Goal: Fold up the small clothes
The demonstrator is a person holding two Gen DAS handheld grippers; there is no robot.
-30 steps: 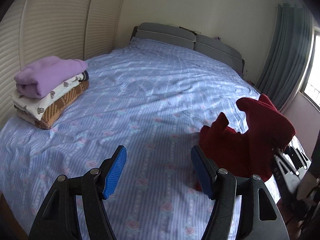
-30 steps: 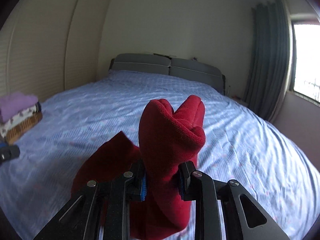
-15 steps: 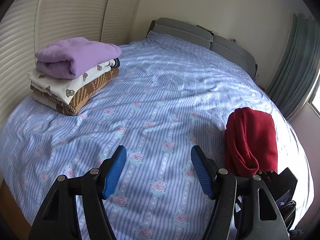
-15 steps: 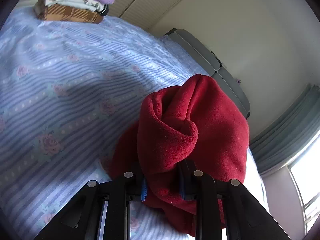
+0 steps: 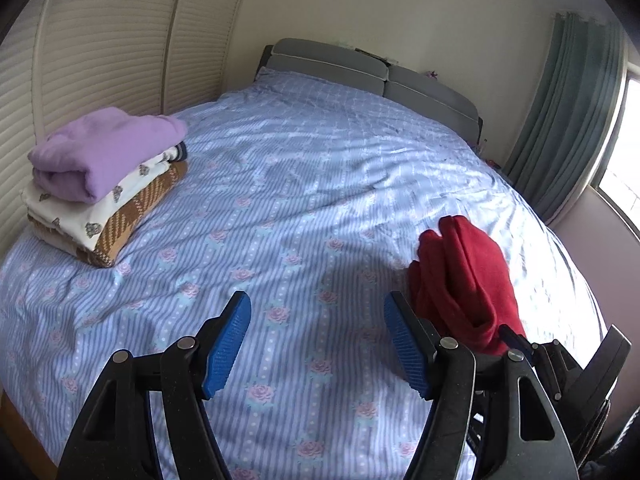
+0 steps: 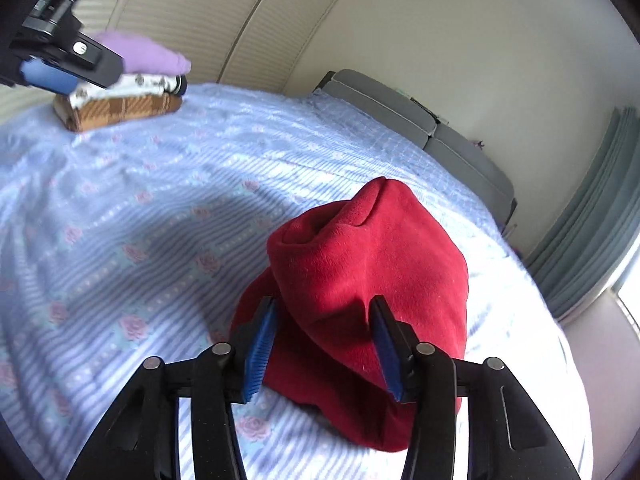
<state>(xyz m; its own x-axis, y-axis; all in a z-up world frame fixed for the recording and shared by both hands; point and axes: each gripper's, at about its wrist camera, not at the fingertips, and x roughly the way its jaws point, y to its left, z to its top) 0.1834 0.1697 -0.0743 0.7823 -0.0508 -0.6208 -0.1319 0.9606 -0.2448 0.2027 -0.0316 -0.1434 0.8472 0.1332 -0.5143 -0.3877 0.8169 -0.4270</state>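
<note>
A: Left wrist view: the bed (image 5: 304, 184) is mostly bare sheet, with a folded stack (image 5: 100, 184) at its far left edge and the red garment (image 5: 464, 280) bunched near the right edge.

B: The left gripper (image 5: 316, 340) hangs wide and empty. The right gripper (image 6: 324, 344) straddles the garment, jaws parted.

A: Risk?

B: I'd guess the loose roll slumps open, or slides off the right edge if nudged.
</note>
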